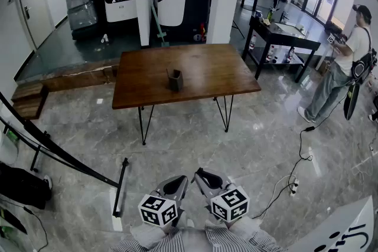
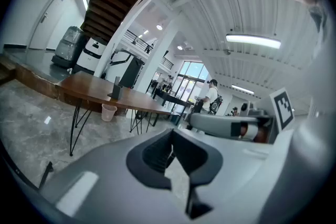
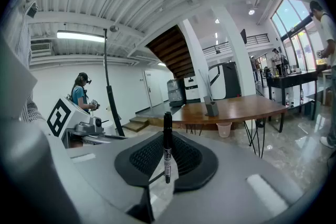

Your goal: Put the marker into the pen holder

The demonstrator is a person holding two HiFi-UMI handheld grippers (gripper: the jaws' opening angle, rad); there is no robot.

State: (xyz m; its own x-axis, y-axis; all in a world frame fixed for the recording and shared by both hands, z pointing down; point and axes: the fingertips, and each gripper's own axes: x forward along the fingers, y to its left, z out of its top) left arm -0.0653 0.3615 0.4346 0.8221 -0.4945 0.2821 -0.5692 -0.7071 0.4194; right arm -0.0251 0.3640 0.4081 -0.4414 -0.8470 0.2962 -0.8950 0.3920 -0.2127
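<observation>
A dark pen holder (image 1: 175, 80) stands upright near the middle of the brown wooden table (image 1: 201, 68), far ahead of me across the floor. It also shows small in the left gripper view (image 2: 116, 91) and the right gripper view (image 3: 211, 108). Both grippers are held close to my body, well short of the table. My right gripper (image 3: 167, 157) is shut on a black marker (image 3: 167, 144), which stands upright between the pads. My left gripper (image 2: 171, 150) is shut with nothing in it. In the head view, the left gripper (image 1: 177, 183) and right gripper (image 1: 204, 175) sit side by side.
A small bin (image 2: 108, 112) stands under the table. A person (image 1: 339, 77) stands at the right near a black desk (image 1: 283, 35). A cable with a power strip (image 1: 293, 186) lies on the floor to my right. A black stand (image 1: 59, 156) slants at my left.
</observation>
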